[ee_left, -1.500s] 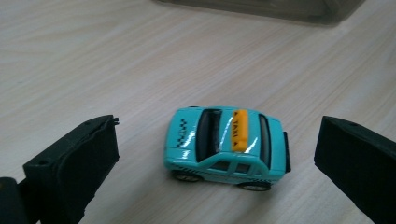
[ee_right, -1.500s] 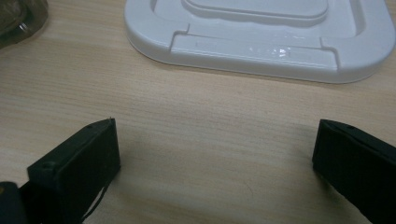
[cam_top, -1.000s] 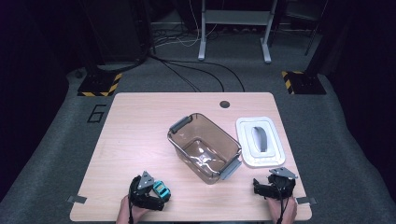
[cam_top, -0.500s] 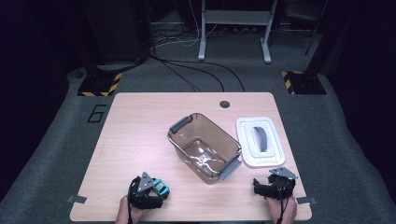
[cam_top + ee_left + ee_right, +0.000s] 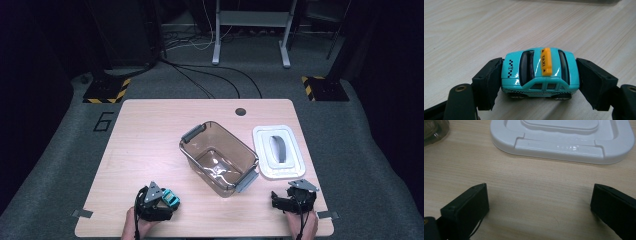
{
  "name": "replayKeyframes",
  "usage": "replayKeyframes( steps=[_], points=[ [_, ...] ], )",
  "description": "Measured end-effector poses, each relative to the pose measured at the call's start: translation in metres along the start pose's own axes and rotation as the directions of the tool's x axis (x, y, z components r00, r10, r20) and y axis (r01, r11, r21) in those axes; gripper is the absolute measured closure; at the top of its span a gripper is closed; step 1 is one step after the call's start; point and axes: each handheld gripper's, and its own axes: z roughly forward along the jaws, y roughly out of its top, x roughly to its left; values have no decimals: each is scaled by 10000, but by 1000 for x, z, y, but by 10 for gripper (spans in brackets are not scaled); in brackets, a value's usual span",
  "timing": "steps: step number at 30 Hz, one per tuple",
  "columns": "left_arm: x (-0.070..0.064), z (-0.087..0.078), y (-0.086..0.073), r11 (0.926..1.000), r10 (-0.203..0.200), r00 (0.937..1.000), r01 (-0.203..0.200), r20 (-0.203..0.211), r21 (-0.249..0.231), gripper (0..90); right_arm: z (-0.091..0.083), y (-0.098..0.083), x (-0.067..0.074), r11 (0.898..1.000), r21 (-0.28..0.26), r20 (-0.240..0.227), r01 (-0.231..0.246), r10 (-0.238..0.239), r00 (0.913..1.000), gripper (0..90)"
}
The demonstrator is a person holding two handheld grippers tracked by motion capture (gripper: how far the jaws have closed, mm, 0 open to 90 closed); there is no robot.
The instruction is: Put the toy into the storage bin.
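Note:
A teal toy taxi (image 5: 541, 72) with a yellow roof sign stands on its wheels on the wooden table (image 5: 150, 135), near the front left edge. My left gripper (image 5: 540, 80) is shut on it, one black pad against each end of the car. In the high view the taxi (image 5: 171, 198) sits in the left gripper (image 5: 168, 201), held by a hand at the table's front. My right gripper (image 5: 287, 196) rests near the front right corner. Its jaws stand wide apart in the right gripper view, with bare table between them (image 5: 539, 202).
A clear brown plastic bin (image 5: 235, 137) with grey handles stands at the table's middle, with nothing in it; its corner (image 5: 434, 130) edges into the right gripper view. Its white lid (image 5: 277, 150) lies flat to the right of it, just ahead of the right gripper (image 5: 564, 142).
The left gripper's jaws have drawn in onto the taxi. Both hands have kept their places.

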Motion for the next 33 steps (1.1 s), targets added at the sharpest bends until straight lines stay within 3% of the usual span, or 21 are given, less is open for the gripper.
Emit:
replayKeyframes(
  steps=[33],
  points=[
    [38, -16, 40, 9989, 402, 9991, -405, 150, 249, 246, 1, 1, -1, 10000, 39, -82, 16, -16, 10000, 4]
  ],
)
